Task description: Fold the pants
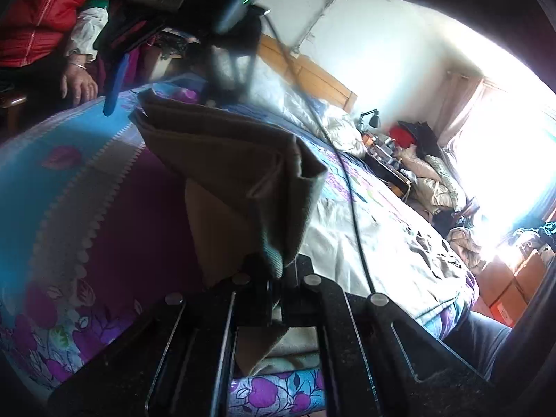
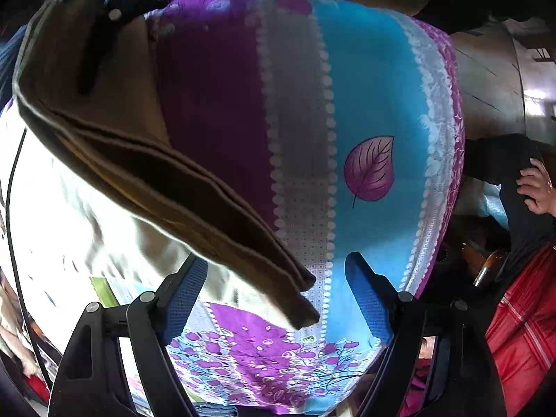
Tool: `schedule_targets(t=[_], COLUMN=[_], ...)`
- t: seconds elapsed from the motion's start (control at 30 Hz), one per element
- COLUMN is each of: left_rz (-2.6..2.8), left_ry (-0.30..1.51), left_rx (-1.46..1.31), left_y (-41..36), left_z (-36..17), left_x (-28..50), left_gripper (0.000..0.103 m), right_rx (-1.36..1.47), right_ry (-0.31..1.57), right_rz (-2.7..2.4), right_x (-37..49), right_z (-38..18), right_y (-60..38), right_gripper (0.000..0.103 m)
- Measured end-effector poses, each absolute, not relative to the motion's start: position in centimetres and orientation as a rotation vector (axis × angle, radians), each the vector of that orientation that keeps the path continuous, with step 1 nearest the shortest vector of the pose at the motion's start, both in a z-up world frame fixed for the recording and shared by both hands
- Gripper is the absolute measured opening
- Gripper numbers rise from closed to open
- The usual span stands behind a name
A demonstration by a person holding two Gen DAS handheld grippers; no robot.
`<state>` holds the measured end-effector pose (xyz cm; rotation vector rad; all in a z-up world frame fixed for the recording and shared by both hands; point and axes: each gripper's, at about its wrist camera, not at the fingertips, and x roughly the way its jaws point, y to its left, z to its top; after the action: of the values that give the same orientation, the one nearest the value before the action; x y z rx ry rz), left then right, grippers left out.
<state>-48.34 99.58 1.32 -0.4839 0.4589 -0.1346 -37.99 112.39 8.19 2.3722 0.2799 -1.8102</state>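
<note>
Tan folded pants [image 1: 222, 160] lifted above a floral bedsheet [image 1: 69, 187] of purple, grey and blue, left gripper [image 1: 274, 271] pinching one corner of the cloth, right gripper [image 2: 278, 295] spread wide with blue pads, clasping nothing, no legible writing anywhere

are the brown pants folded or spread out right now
Folded: the pants show several stacked layered edges, held up above the bedsheet by the shut left gripper.
</note>
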Motion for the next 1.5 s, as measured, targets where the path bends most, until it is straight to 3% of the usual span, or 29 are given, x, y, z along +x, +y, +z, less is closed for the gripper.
schedule_targets(t=[0.1, 0.17, 0.2, 0.3, 0.43, 0.7, 1.03, 1.2, 1.27, 1.33, 1.37, 1.4, 1.43, 1.5], left_rz=[-0.14, -0.134, -0.127, -0.083, -0.075, -0.335, -0.552, -0.538, -0.501, -0.487, -0.476, -0.462, -0.442, -0.437], left_ry=[0.464, 0.464, 0.465, 0.457, 0.44, 0.533, 0.788, 0.937, 0.968, 1.005, 1.024, 1.03, 1.036, 1.038], left_rx=[-0.473, -0.475, -0.479, -0.507, -0.468, -0.239, -0.081, -0.049, -0.03, -0.029, -0.026, -0.025, -0.025, -0.017], left_y=[99.3, 99.2, 99.2, 99.8, 97.5, 84.9, 66.9, 62.0, 61.4, 61.4, 61.1, 61.0, 60.9, 60.9], left_z=[1.5, 1.5, 1.5, 1.9, 4.6, 11.0, 7.4, 2.8, 2.2, 1.7, 1.3, 1.4, 1.7, 2.9], left_x=[-48.2, -48.4, -48.5, -48.8, -48.8, -41.9, -34.1, -32.1, -32.3, -31.9, -31.9, -31.9, -32.2, -33.3], left_gripper=[0.003, 0.003, 0.003, 0.003, 0.003, 0.004, 0.004, 0.004, 0.006, 0.013, 0.015, 0.019, 0.021, 0.021], right_rx=[2.334, 2.404, 2.532, 2.641, 2.804, 3.185, 3.388, 3.427, 3.469, 3.59, 3.646, 3.734, 3.775, 3.849], right_ry=[0.319, 0.378, 0.338, 0.374, 0.454, 0.164, -0.166, -0.118, -0.024, 0.143, 0.219, 0.318, 0.382, 0.341], right_rz=[-1.826, -1.736, -1.643, -1.799, -2.052, -2.176, -2.301, -2.372, -2.394, -2.317, -2.255, -2.112, -2.022, -1.849], right_x=[-38.3, -37.4, -36.6, -35.3, -31.6, -24.2, -19.3, -17.5, -17.1, -16.7, -16.3, -15.8, -15.5, -14.6], right_z=[7.5, 6.5, 5.7, 7.6, 12.3, 16.8, 9.1, 4.2, 2.8, 1.6, 1.6, 1.9, 2.5, 4.4], right_y=[111.7, 111.5, 111.9, 110.6, 104.4, 83.8, 61.6, 57.9, 57.6, 57.1, 57.5, 56.9, 55.8, 52.6], right_gripper=[0.081, 0.05, 0.023, 0.012, 0.011, 0.01, 0.01, 0.011, 0.015, 0.055, 0.064, 0.084, 0.091, 0.091])
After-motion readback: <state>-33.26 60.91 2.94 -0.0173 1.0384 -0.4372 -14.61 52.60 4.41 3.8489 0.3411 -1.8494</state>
